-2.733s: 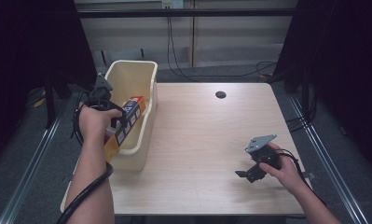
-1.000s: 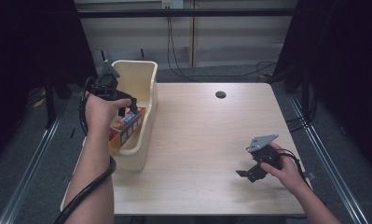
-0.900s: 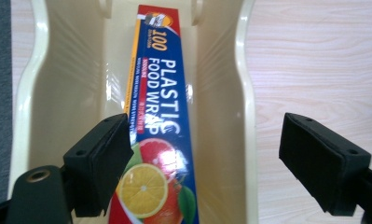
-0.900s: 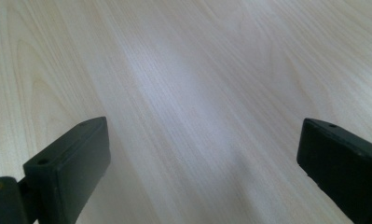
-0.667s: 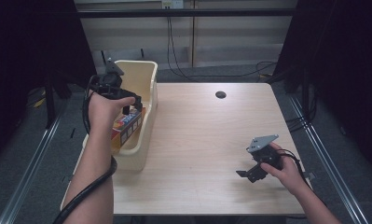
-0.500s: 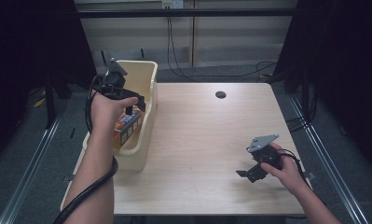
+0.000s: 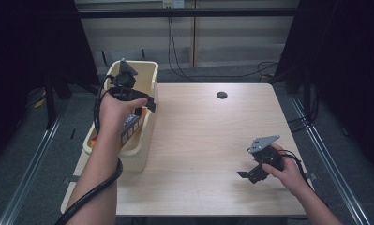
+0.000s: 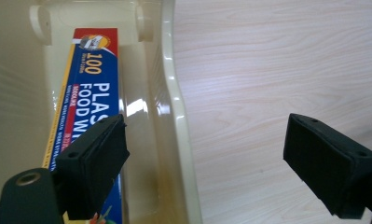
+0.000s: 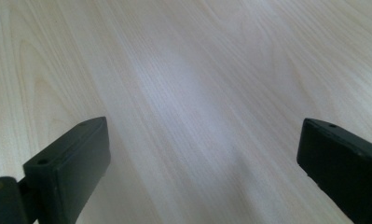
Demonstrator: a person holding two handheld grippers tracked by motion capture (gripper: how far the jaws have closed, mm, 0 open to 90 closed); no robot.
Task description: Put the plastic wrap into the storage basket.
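A cream plastic bin [image 7: 142,157] stands at the table's left edge. In it lies a blue, red and yellow box of plastic food wrap [image 7: 130,129], lengthwise [image 8: 93,84]. My left gripper [image 7: 145,103] hovers over the bin's right wall [image 8: 174,102], open. Its jaws have just been opening. The wall runs between them with neither pad touching it [image 8: 207,140]. My right gripper [image 7: 249,177] is held low over the bare wood at the near right, open with nothing between its jaws [image 9: 202,140].
The light wooden table [image 7: 208,126] has a dark round hole [image 7: 221,95] near its far edge. Cables trail on the floor beyond the table. Metal rails run along the floor on both sides.
The left gripper held the wrap box over the bin, let it go into the bin, then drew away toward the bin's far end and right wall. The right hand has kept still.
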